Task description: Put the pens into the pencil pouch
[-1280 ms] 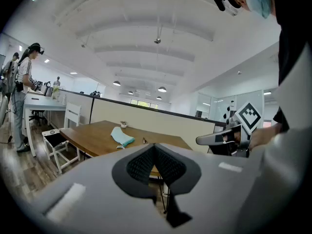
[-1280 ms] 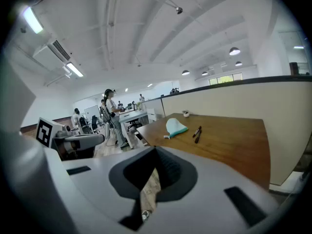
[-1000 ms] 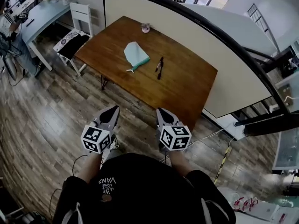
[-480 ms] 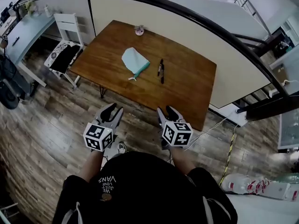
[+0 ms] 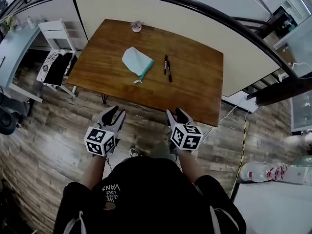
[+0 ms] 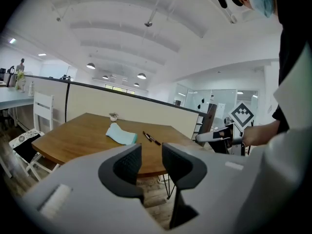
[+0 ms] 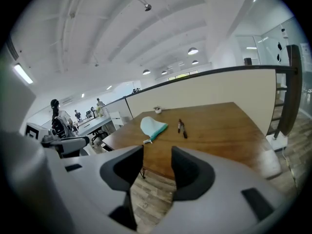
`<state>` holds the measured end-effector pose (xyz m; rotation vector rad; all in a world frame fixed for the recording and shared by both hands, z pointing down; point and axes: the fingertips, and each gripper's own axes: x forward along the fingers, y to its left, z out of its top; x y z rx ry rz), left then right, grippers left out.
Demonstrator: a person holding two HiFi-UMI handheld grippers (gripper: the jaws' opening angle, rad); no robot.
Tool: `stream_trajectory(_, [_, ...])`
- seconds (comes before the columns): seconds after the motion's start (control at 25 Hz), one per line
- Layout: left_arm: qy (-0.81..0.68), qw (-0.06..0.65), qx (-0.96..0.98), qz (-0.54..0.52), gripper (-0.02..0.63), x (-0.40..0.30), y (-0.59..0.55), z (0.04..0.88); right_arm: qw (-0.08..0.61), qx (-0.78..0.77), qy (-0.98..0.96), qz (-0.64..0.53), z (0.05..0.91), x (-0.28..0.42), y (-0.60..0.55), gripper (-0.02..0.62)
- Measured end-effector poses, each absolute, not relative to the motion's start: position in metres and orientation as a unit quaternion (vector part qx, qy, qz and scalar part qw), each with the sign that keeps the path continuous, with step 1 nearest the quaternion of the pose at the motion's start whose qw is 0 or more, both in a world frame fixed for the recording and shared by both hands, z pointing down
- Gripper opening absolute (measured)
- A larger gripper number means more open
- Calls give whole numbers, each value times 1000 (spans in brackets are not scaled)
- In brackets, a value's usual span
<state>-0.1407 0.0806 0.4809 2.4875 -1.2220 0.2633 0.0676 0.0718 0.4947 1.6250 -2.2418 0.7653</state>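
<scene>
A pale teal pencil pouch point(image 5: 136, 62) lies flat on the brown wooden table point(image 5: 195, 94), with two dark pens point(image 5: 166, 67) side by side just right of it. Both grippers hang over the floor, short of the table's near edge. My left gripper point(image 5: 113, 114) is open, its jaws having just spread, with nothing between them. My right gripper point(image 5: 176, 114) is open too, just widened and empty. In the left gripper view the pouch point(image 6: 121, 134) and pens point(image 6: 152, 138) lie far beyond the jaws. The right gripper view shows the same pouch point(image 7: 152, 127) and pens point(image 7: 182, 127).
A small pot point(image 5: 136, 27) stands at the table's far edge. A cream partition point(image 5: 161, 13) runs behind the table. A white chair point(image 5: 54, 50) sits left of it. A yellow-black cable point(image 5: 241, 147) crosses the plank floor at the right.
Both grippers went from shut to open. The view has shifted closer to the table and both hands have moved forward and slightly down.
</scene>
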Motion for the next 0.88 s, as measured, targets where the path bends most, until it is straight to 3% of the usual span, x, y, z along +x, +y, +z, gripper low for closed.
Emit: stream_trajectory(0.88, [-485,208,841,119,115,-87,-41,517,246,502,-794,241,557,116,-71,150])
